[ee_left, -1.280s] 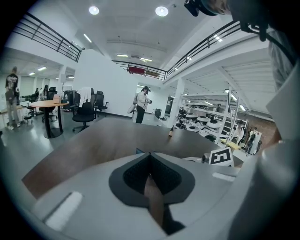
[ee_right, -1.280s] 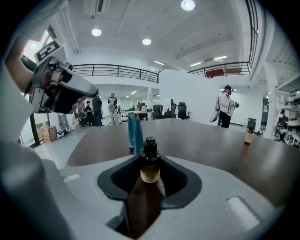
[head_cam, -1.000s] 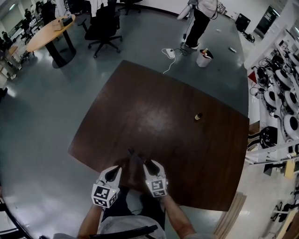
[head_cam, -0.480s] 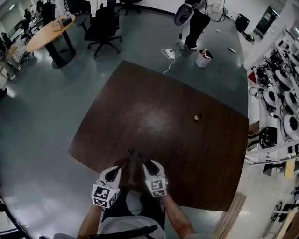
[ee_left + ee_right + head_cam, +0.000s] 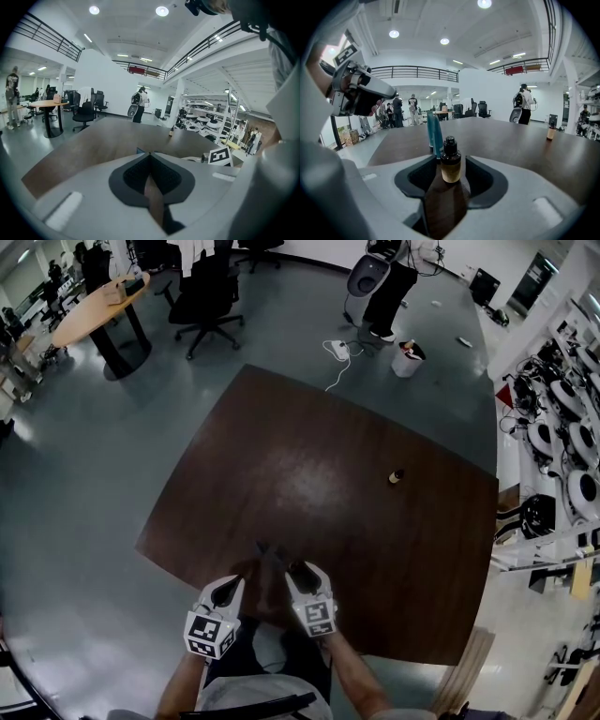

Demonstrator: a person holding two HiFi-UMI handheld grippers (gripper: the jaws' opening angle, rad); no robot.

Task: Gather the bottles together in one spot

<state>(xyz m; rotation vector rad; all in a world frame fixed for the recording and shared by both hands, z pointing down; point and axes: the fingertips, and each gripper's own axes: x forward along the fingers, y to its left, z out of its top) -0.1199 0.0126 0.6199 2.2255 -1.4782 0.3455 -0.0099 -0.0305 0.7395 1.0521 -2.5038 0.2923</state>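
Observation:
A small amber bottle [image 5: 451,162] with a black cap stands upright on the dark wooden table [image 5: 309,465], between the jaws of my right gripper [image 5: 451,176]. Those jaws have just been opening, and a gap shows on each side of the bottle. A second small bottle [image 5: 397,476] stands far off toward the table's right edge, also seen as the distant bottle [image 5: 551,131] and as the distant bottle [image 5: 171,131]. My left gripper [image 5: 150,157] is beside the right one at the table's near edge, its pads meeting with nothing between them.
Two slim teal uprights [image 5: 435,135] stand just behind the near bottle. Past the table's far side are a person [image 5: 386,292], a white bucket [image 5: 407,357], office chairs [image 5: 208,296] and a round table [image 5: 94,310]. Shelves [image 5: 562,456] line the right.
Both grippers have stayed in place. The person beyond the table has shifted, and a grey rounded device now shows in front of them.

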